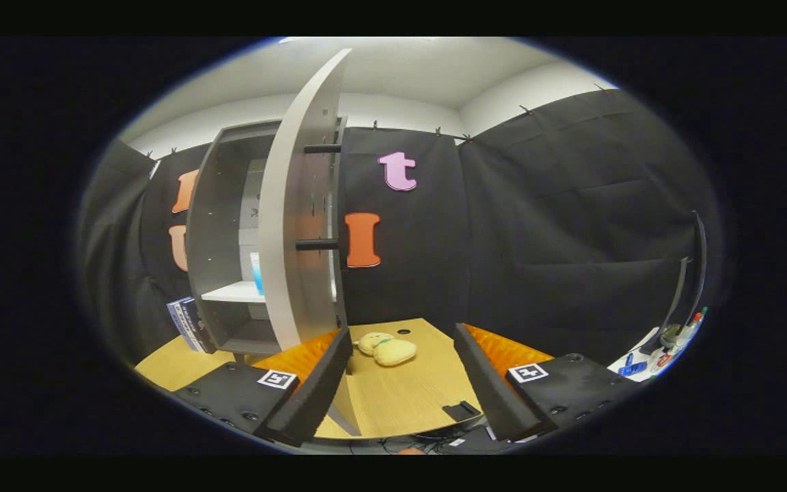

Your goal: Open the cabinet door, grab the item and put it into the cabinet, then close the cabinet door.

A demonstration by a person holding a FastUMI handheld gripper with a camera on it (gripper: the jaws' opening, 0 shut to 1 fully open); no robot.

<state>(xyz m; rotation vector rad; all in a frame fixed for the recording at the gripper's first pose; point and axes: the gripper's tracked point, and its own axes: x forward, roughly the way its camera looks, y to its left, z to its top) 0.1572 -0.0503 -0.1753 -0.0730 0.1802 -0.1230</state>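
The gripper point(404, 393) is spread wide and holds nothing. Beyond its fingers, a soft, rounded yellow plush toy point(387, 349) lies on the wood-grain table point(400, 403). The smooth grey cabinet point(229, 273) stands with its door point(291, 225) swung open.

One cabinet point(229, 225), one open door point(291, 225), one plush toy point(387, 348) beyond the fingers, one table point(400, 396), one gripper point(404, 389) spread wide.

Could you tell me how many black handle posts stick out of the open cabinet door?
2: an upper post near the cabinet door's top and a lower post at mid-height. The gripper is open, holding nothing.
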